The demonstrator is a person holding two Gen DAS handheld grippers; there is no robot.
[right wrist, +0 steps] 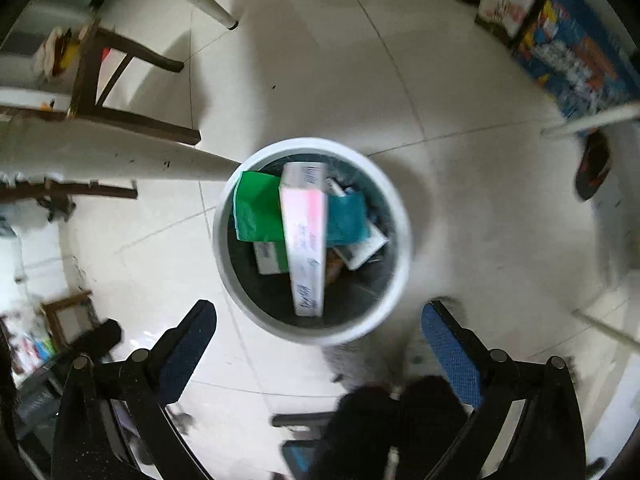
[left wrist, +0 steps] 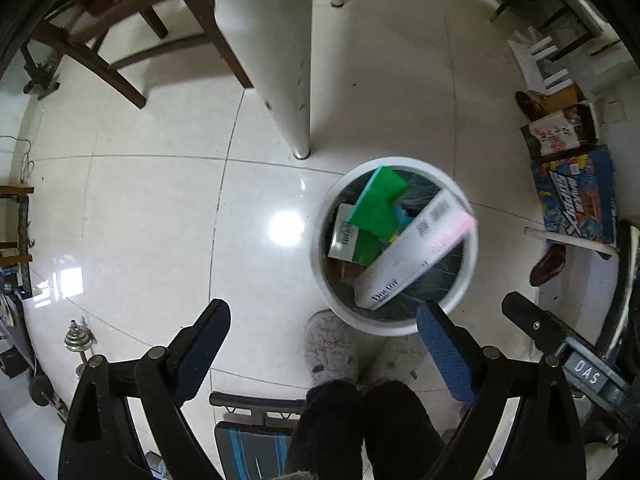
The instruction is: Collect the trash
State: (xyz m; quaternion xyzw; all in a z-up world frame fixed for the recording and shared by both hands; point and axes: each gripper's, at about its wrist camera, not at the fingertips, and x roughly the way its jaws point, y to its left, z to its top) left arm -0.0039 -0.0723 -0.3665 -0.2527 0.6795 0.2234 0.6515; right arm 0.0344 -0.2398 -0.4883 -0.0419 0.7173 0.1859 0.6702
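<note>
Both grippers, left [left wrist: 324, 344] and right [right wrist: 320, 340], have fingers spread, holding nothing. The long box [right wrist: 304, 240] in the bin [right wrist: 228, 264] looks light and stiff; grab its narrow sides.

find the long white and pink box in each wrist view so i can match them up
Left wrist: the long white and pink box lies diagonally in the white bin, right of centre, pink end at upper right.
Right wrist: the same box runs nearly vertically through the bin at centre.
Shared landmark: the green packet lying left of the box in both views.
</note>
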